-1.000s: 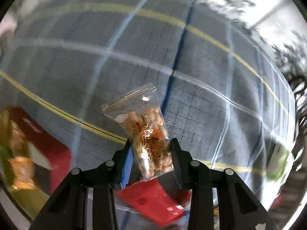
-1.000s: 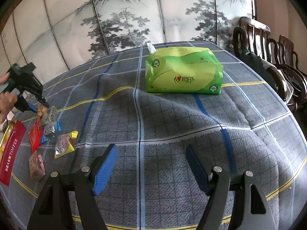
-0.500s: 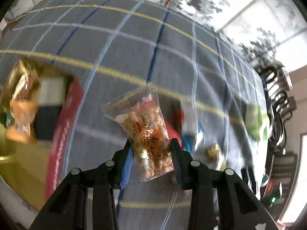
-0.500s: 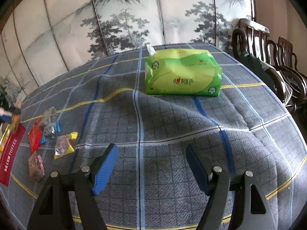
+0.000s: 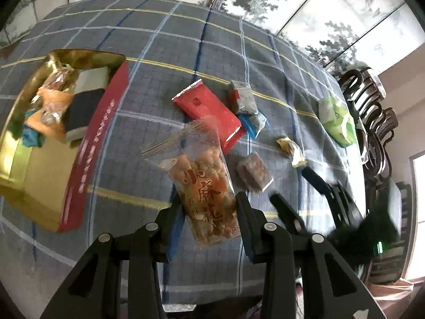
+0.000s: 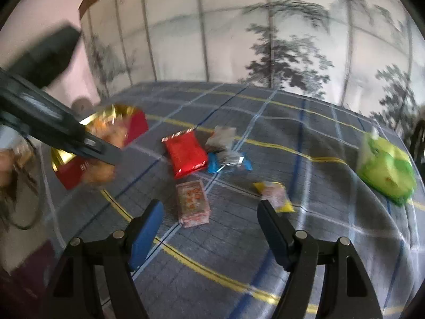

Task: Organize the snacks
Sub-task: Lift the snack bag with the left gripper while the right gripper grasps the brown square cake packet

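Observation:
My left gripper (image 5: pixel 208 202) is shut on a clear bag of twisted fried snacks (image 5: pixel 202 183) and holds it above the plaid tablecloth. An open red-and-gold box (image 5: pixel 87 143) with several snacks inside lies to its left. Loose on the cloth are a red packet (image 5: pixel 209 111), a grey packet (image 5: pixel 245 98), a blue packet (image 5: pixel 252 125), a pink packet (image 6: pixel 192 203) and a small yellow packet (image 6: pixel 276 195). My right gripper (image 6: pixel 209 207) hangs open and holds nothing, just above the pink packet. The right wrist view is blurred; my left gripper (image 6: pixel 106 156) shows there near the box (image 6: pixel 132 125).
A green tissue pack (image 6: pixel 385 170) sits far right on the table (image 5: pixel 159 40). Dark wooden chairs (image 5: pixel 372 101) stand beyond the table's right edge. A painted folding screen runs behind the table. A person's hand (image 6: pixel 8 159) shows at the left edge.
My left gripper has carried the snack bag across the table; the box now lies to its left. My right gripper has swung left from the tissue pack to the loose packets.

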Demonstrator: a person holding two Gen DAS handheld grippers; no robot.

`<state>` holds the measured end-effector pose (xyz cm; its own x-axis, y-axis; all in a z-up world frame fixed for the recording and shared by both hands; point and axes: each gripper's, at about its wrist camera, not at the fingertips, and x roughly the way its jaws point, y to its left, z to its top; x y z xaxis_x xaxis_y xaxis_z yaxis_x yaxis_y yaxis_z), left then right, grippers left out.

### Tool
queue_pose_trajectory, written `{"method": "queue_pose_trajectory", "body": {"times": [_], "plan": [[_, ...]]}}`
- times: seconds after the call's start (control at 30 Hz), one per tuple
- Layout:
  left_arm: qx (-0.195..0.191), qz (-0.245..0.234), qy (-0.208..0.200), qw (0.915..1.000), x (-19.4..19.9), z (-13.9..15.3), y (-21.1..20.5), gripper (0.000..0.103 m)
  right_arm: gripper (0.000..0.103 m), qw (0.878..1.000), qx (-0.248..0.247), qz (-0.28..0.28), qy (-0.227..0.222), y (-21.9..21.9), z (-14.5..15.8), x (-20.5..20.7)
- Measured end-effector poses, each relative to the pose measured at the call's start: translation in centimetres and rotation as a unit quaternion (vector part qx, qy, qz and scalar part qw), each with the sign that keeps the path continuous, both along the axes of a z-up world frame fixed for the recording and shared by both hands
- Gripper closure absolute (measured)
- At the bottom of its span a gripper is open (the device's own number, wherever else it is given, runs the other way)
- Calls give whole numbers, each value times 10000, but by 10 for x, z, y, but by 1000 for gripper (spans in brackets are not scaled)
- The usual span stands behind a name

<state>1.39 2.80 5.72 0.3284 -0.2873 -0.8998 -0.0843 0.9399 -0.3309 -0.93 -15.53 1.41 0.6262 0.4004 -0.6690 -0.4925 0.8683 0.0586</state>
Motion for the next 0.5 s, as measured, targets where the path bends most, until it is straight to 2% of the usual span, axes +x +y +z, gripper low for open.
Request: {"method": "queue_pose_trajectory", "body": {"times": [0.13, 0.23, 0.3, 0.33, 0.4, 0.5], "plan": [[-32, 95, -83, 9999, -20, 3, 9, 69, 28, 9996, -80, 105, 230, 15, -7, 22], [-12, 148, -235, 9996, -38, 6, 16, 69, 28, 9993, -307, 123, 197, 26, -9, 29], [31, 184, -413, 9990, -52, 9, 21, 69, 30, 9980, -495, 105, 371, 33, -17, 40], [61, 202, -479, 9986, -57, 9, 23, 69, 48, 9977, -517, 109, 419, 33, -19, 41], [96, 251, -632, 9976, -72, 11, 32, 69, 73, 9968, -500, 148, 610, 38, -27, 44], [152, 376, -713, 9966, -87, 14, 48, 69, 74, 9974, -485, 11, 539, 39, -27, 37]]}}
